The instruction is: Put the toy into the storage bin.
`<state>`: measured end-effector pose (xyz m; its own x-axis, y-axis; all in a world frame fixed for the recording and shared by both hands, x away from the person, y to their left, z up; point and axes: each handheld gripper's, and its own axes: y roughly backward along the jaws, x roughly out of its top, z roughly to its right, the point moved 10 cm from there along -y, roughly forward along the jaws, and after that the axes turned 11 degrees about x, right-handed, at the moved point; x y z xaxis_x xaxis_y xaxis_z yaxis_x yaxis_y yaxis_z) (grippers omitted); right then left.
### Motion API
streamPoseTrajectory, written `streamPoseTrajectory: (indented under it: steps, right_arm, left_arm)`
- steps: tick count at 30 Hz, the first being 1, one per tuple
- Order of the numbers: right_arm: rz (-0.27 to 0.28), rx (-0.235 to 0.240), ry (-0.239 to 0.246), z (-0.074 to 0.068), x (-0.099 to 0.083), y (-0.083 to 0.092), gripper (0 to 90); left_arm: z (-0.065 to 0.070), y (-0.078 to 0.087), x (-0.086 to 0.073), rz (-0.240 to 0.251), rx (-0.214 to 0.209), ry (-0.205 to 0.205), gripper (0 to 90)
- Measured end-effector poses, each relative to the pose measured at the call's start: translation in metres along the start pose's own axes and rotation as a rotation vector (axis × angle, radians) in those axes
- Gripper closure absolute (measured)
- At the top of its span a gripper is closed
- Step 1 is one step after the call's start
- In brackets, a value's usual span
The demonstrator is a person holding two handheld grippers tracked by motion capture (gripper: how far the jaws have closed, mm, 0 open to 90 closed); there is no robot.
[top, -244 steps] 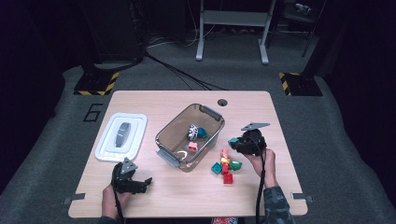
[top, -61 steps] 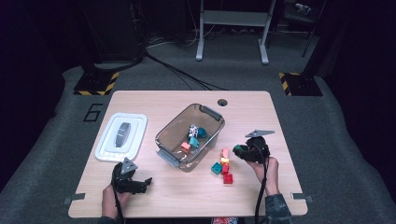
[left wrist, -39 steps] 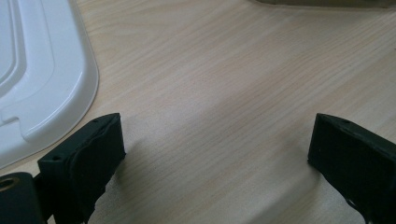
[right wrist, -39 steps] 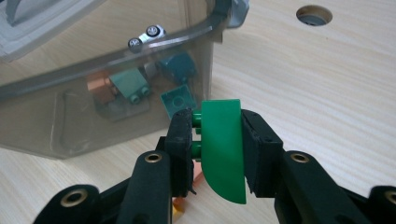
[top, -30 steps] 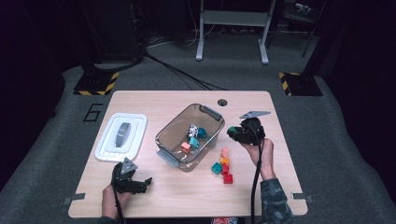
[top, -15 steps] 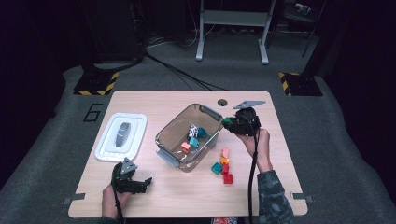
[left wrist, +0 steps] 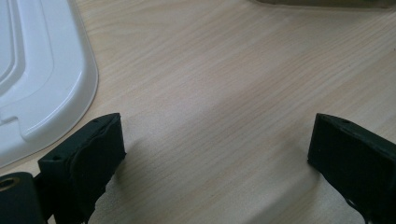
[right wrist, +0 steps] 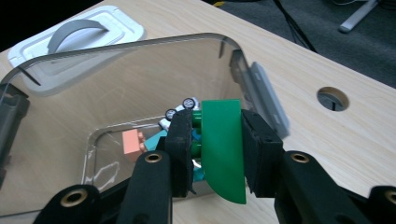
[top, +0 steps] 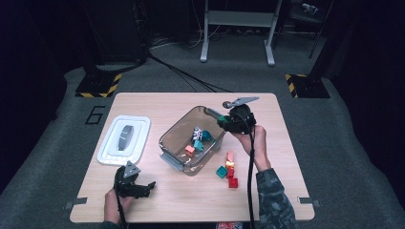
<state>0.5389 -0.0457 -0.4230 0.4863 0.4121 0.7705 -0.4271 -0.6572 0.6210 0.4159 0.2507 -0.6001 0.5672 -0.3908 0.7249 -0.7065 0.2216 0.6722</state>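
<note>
Standing on the light wooden table (top: 157, 200), the clear plastic bin (top: 177, 135) holds small toy pieces. The right gripper (right wrist: 218, 140) hovers over its rim — jaws pinching a green curved plastic brick (right wrist: 223, 149). The left gripper (left wrist: 215, 154) rests on the table beside the white lid (left wrist: 37, 88) — jaws spread, nothing between.

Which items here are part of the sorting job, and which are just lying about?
In the job:
right gripper, shut on green piece
clear bin
loose bricks on table

Lying about:
white lid
left gripper, open on table
</note>
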Motion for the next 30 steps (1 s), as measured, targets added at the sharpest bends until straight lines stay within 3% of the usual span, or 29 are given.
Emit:
streamPoseTrajectory:
  steps: [13, 14, 17, 23, 30]
  right_arm:
    - [-0.058, 0.064, 0.015, -0.021, -0.003, -0.034, 66.7]
    - [-0.058, 0.069, 0.033, -0.021, -0.004, -0.036, 66.7]
    - [-0.078, 0.079, 0.022, -0.025, -0.008, -0.041, 66.6]
    - [-0.111, 0.087, 0.004, -0.026, -0.02, -0.045, 66.3]
    - [-0.101, 0.087, -0.002, -0.027, -0.021, -0.042, 61.6]
  left_arm:
    - [0.0, 0.0, 0.0, 0.001, 0.002, -0.001, 3.7]
    - [0.0, 0.0, 0.0, 0.0, 0.002, -0.001, 3.8]
    - [0.0, 0.0, 0.0, 0.001, 0.003, -0.002, 3.8]
    - [0.0, 0.0, 0.0, 0.001, 0.003, -0.002, 3.7]
    - [0.0, 0.0, 0.0, 0.003, 0.005, -0.006, 3.7]
